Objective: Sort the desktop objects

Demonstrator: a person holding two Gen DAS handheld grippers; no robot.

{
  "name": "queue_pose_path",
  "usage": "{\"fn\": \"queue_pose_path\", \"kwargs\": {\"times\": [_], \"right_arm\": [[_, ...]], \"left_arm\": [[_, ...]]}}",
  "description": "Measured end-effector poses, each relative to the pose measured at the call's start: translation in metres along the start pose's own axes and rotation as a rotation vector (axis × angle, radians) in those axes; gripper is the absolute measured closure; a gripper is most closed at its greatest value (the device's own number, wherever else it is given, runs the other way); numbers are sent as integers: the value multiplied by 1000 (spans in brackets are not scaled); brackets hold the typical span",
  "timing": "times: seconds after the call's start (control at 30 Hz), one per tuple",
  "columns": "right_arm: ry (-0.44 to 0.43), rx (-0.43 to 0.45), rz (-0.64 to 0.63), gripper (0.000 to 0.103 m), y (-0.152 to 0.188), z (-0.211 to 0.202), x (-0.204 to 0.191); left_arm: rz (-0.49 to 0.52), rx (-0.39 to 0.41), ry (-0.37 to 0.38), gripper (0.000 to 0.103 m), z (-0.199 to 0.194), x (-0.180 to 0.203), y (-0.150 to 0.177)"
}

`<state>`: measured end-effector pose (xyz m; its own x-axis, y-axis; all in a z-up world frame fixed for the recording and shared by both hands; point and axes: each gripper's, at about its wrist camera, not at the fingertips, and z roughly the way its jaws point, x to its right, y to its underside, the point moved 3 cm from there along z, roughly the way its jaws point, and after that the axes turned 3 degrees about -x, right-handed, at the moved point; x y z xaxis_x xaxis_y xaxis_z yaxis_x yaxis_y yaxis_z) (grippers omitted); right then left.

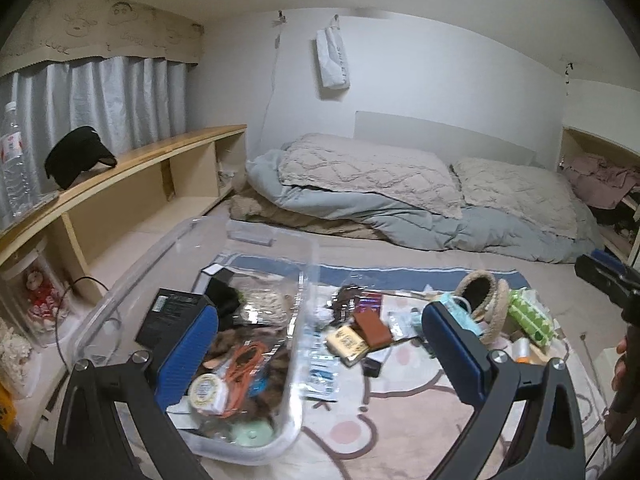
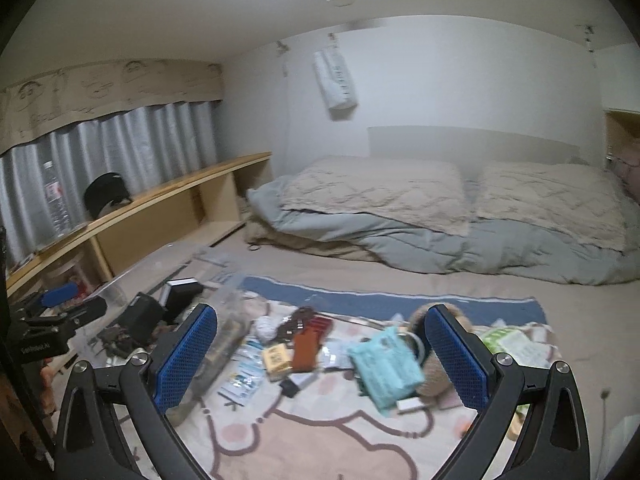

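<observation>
Far left, a wooden shelf (image 1: 132,160) is seen with a water bottle (image 1: 14,160) and a black cap (image 1: 76,156) on it; not part of the sort. Next, a clear plastic bin (image 1: 304,280) sits on the bed, already loaded: black box (image 1: 170,316), orange cable (image 1: 244,364), round tin (image 1: 208,392).

Left gripper (image 1: 320,356) is held above the bin's right wall, fingers spread wide, nothing between them. One finger is over the bin, the other over the loose pile.

Right of the bin, unsorted items are scattered on the patterned blanket (image 1: 400,420): yellow pack (image 2: 276,360), brown leather case (image 2: 306,350), teal mask packet (image 2: 386,372), woven pouch (image 1: 494,304), green tissue pack (image 1: 528,312).

Right gripper (image 2: 322,360) is held over that pile, fingers also spread, empty.

Risks, as judged:
- Items overlap and touch, so two could be pinched at once, or a neighbour dragged.
- Mask packet is soft and flat; likely to slip or fold in the grip.
- Bin wall is transparent and hard to see; it could be clipped by the left gripper, tipping the bin on soft bedding.
- The grippers are close together; a collision is possible if both go for the middle.
</observation>
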<state>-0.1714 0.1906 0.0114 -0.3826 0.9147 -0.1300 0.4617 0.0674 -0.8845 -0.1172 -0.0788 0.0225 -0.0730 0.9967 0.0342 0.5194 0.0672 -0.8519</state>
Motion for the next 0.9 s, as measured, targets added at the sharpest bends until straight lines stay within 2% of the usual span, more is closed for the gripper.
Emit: {"fn": "queue_pose_path", "kwargs": {"times": [0.47, 0.63, 0.73, 0.83, 0.9], "right_arm": [[139, 50, 55, 0, 18, -22, 59], [285, -26, 2, 0, 23, -6, 87], [277, -100, 13, 0, 27, 15, 108], [328, -165, 46, 0, 36, 38, 137], [372, -203, 76, 8, 45, 52, 158]], "left_arm": [[-4, 38, 60, 0, 21, 48, -6], [8, 44, 68, 0, 29, 59, -4], [26, 37, 84, 0, 34, 64, -2], [33, 25, 102, 0, 41, 68, 1], [40, 14, 113, 0, 45, 72, 2]]}}
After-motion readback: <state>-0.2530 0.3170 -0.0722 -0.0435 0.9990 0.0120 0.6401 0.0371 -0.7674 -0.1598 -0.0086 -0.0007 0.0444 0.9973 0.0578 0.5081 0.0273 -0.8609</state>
